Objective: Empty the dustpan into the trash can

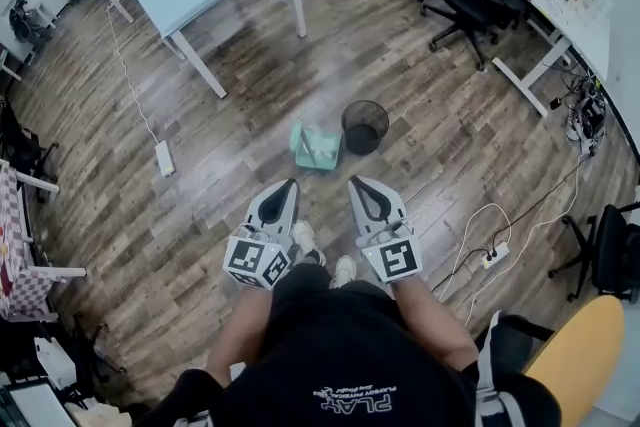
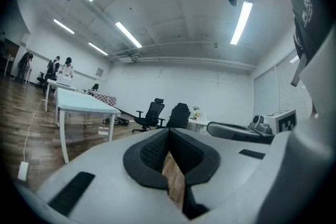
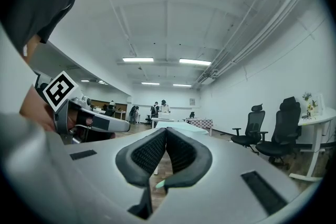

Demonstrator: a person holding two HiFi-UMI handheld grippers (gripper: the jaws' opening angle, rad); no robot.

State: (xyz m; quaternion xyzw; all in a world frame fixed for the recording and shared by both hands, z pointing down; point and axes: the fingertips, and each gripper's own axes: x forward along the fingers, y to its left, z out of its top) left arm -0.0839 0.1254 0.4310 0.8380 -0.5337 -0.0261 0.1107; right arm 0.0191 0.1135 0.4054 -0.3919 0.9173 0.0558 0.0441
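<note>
While the dustpan (image 1: pixel 316 145) lay on the floor (image 1: pixel 200 205) ahead of your feet, just beside the trash can (image 1: pixel 365 126) and perhaps touching it, neither gripper had hold of it. Your left gripper (image 1: pixel 288 187) had its jaws pressed together on nothing, with only floorboards showing past them. Your right gripper (image 1: pixel 357 185) was the same, with its jaws together and empty and a sliver of the teal pan showing below them. Both were held roughly level, well apart from the pan.

The first risk was arriving with the jaws together. You would have shoved the pan instead of gripping it, and it looked light enough to skid and spill whatever it held. How full it was could not be told from these views.

The can was the second worry. It was a small mesh bin, probably light, and it stood so close to the pan that a gripper reaching down could have knocked it over.

A one-sided grip might have let the pan swing as it was lifted, dumping debris short of the rim. Tipping it too fast could have overshot the narrow opening.
</note>
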